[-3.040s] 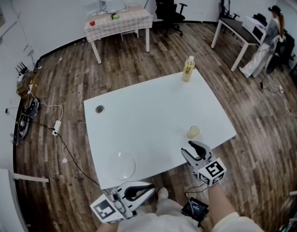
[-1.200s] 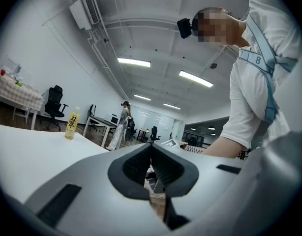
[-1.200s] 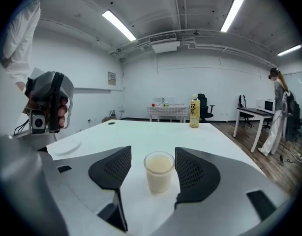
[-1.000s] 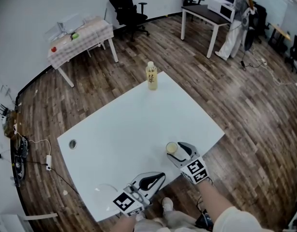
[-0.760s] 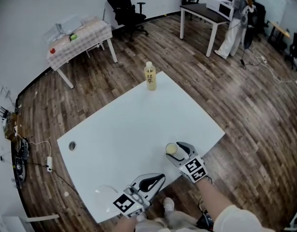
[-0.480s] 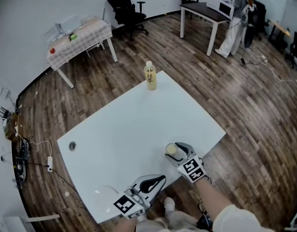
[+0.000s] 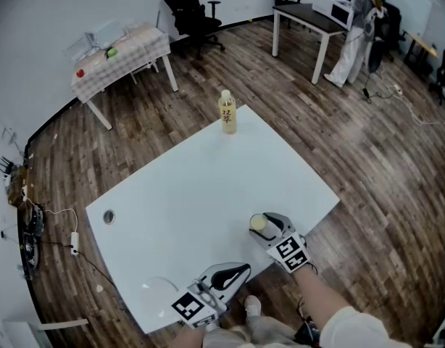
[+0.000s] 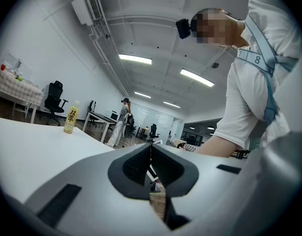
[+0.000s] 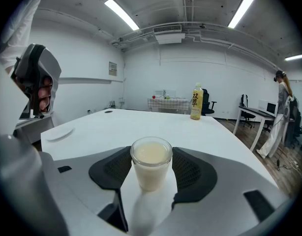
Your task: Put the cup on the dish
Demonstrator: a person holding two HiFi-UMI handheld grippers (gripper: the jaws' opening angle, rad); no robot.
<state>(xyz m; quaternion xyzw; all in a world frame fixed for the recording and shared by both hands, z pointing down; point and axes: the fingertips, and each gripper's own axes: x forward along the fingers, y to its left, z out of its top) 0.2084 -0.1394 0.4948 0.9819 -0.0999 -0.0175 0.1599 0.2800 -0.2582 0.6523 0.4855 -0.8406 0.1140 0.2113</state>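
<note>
A small clear cup [image 7: 258,222] of pale milky liquid stands on the white table [image 7: 208,180] near its front right edge. My right gripper [image 7: 263,228] holds it, with both dark pads against the sides of the cup [image 9: 151,162]. The dish [image 7: 156,289], clear glass and faint, lies at the table's front left corner, and shows as a flat disc [image 9: 59,133] left of the cup. My left gripper [image 7: 240,269] is shut and empty, hanging just off the table's near edge between dish and cup; its jaws [image 8: 151,154] meet in a thin line.
A yellow drink bottle [image 7: 227,112] stands at the table's far corner. A round cable hole [image 7: 108,216] sits at the left edge. Beyond are a checked table [image 7: 121,53], an office chair [image 7: 190,9] and a person [image 7: 356,24] by a desk.
Since three seconds ago my right gripper has moved up to the cup and closed round it. Over the last second both grippers have barely shifted.
</note>
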